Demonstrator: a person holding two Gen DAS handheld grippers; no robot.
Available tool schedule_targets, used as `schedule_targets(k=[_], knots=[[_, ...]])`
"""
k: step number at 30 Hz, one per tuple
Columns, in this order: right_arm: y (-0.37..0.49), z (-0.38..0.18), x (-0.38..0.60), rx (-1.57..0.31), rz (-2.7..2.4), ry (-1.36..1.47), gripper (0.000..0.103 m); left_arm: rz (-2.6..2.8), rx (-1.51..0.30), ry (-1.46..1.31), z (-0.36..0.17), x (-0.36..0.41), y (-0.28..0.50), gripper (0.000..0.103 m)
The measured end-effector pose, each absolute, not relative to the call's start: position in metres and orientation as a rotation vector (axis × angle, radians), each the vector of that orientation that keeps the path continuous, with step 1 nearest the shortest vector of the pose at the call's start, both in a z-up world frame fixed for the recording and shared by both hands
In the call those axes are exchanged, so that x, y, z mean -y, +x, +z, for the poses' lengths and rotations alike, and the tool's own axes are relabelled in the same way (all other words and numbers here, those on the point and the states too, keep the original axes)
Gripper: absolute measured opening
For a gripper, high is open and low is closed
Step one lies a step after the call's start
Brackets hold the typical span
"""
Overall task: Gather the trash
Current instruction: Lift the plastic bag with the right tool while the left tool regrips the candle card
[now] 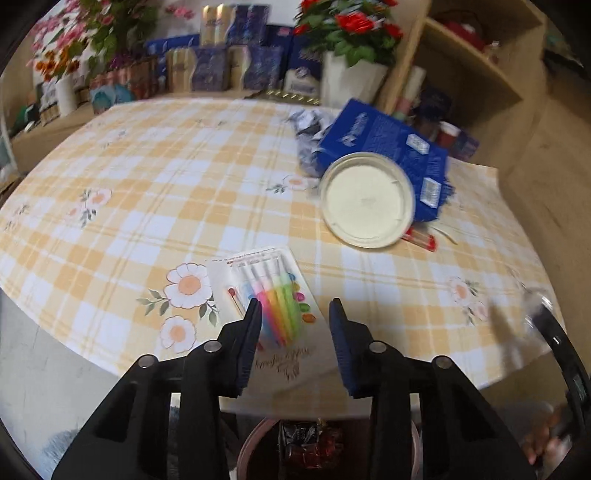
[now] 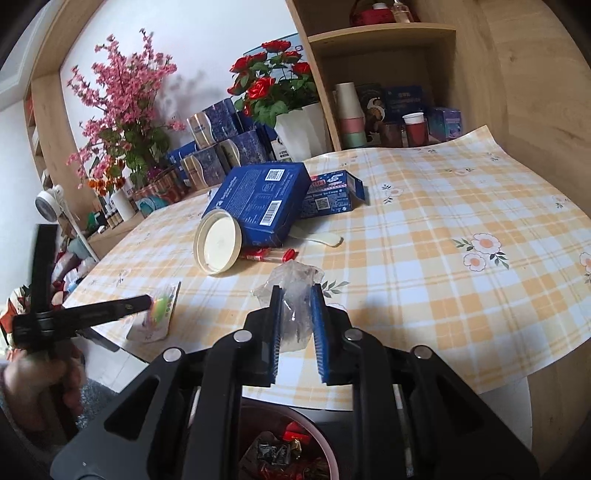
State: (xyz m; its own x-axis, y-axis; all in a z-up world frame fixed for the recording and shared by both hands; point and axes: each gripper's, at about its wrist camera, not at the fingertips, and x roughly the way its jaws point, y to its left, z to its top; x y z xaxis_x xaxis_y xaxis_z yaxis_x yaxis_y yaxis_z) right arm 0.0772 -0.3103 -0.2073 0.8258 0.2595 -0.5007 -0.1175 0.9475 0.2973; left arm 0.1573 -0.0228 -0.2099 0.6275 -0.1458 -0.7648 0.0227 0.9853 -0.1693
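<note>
I see a yellow checked tablecloth point(image 2: 443, 206) with daisy prints across mid-frame. At upper centre a white pot of red roses point(image 2: 273, 92) stands; pink blossoms point(image 2: 122, 96) rise at upper left. A wooden shelf point(image 2: 384, 33) at upper right holds stacked cups point(image 2: 349, 114).

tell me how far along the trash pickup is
Done: wrappers already lie in the bin below the table edge. In hand: the right gripper is shut on a clear plastic bag; the left gripper is open over the marker pack. Left: the round lid, big blue box and small blue carton.
</note>
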Motion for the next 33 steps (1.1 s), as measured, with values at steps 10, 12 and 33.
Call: schedule_targets(k=[10, 12, 33], knots=[[0.082, -0.207, 0.322, -0.552, 0.228, 0.315, 0.019, 0.010, -0.895, -0.077, -0.223, 0.029, 0.177, 0.037], [0.084, -0.208, 0.325, -0.554, 0.235, 0.342, 0.019, 0.024, -0.890, -0.065, -0.223, 0.030, 0.181, 0.037], [0.095, -0.212, 0.327, -0.571, 0.277, 0.388, 0.019, -0.112, -0.852, -0.084, -0.218, 0.018, 0.207, 0.035]])
